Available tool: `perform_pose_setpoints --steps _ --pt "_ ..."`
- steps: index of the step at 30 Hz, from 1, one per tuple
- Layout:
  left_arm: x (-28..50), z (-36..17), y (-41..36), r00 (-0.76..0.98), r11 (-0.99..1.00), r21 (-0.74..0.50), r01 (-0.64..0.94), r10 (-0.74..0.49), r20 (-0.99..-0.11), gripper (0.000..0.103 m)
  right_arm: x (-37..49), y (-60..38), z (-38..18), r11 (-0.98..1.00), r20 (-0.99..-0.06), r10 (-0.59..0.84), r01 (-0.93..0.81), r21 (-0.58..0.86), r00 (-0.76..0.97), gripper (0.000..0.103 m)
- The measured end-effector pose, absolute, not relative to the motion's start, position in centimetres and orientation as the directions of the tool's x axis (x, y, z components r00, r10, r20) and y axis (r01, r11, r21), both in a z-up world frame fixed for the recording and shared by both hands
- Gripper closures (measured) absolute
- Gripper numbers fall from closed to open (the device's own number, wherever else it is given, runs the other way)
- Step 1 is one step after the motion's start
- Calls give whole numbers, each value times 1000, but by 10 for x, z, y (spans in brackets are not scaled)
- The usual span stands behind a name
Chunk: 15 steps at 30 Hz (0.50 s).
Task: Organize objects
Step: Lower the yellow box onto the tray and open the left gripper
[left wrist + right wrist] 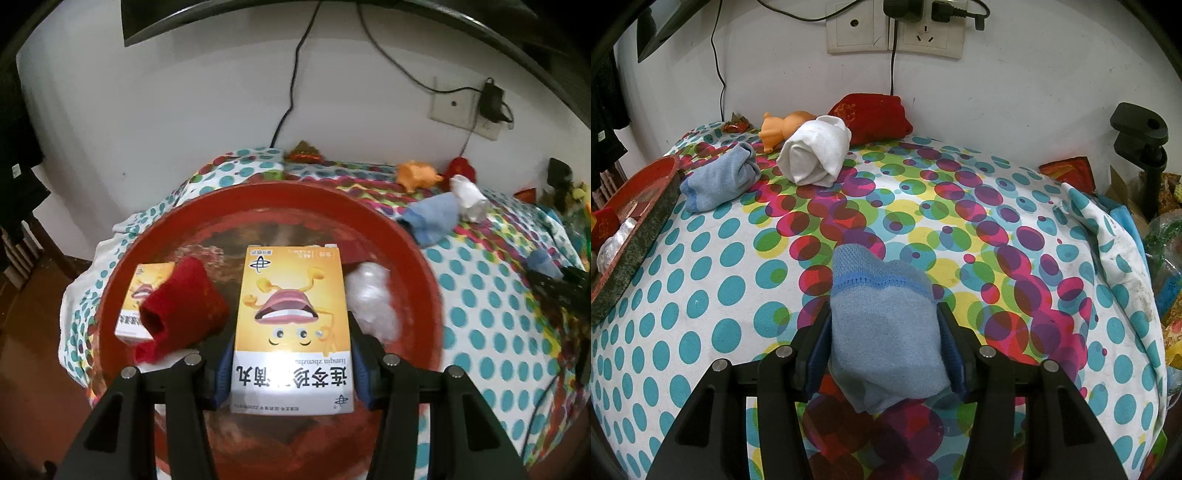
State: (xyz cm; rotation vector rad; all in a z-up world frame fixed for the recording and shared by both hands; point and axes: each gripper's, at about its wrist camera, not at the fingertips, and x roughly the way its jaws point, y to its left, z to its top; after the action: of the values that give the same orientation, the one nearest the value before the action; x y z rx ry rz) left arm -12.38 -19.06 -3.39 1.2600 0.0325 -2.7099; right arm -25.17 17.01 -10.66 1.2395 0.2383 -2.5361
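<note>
My left gripper (291, 354) is shut on a yellow medicine box (291, 317) and holds it over the round red tray (258, 199). In the tray lie a second yellow box (138, 291), a red sock (181, 310) partly over it, and a clear plastic wad (373, 295). My right gripper (884, 343) is shut on a light blue sock (882, 325) above the dotted cloth. Another blue sock (718, 177), a rolled white sock (814, 155), an orange toy (783, 127) and a red pouch (871, 116) lie farther back.
The table is covered with a colourful dotted cloth (701, 277). The red tray's rim (639, 221) is at the left in the right wrist view. A wall with sockets (894, 33) and cables stands behind. Clutter and a black clamp (1141, 136) sit at the right edge.
</note>
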Motion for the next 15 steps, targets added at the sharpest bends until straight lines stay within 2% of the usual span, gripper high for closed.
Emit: perform_pose_setpoints --steps 5,15 --pt "-135 -38 -216 -624 -977 19 210 -149 -767 51 -252 170 -107 -939 -790 -200 344 -14 -579 53" --pt "-157 -48 -241 -584 -962 61 266 -212 -783 51 -252 170 -107 -939 -790 -200 343 -14 -579 53"
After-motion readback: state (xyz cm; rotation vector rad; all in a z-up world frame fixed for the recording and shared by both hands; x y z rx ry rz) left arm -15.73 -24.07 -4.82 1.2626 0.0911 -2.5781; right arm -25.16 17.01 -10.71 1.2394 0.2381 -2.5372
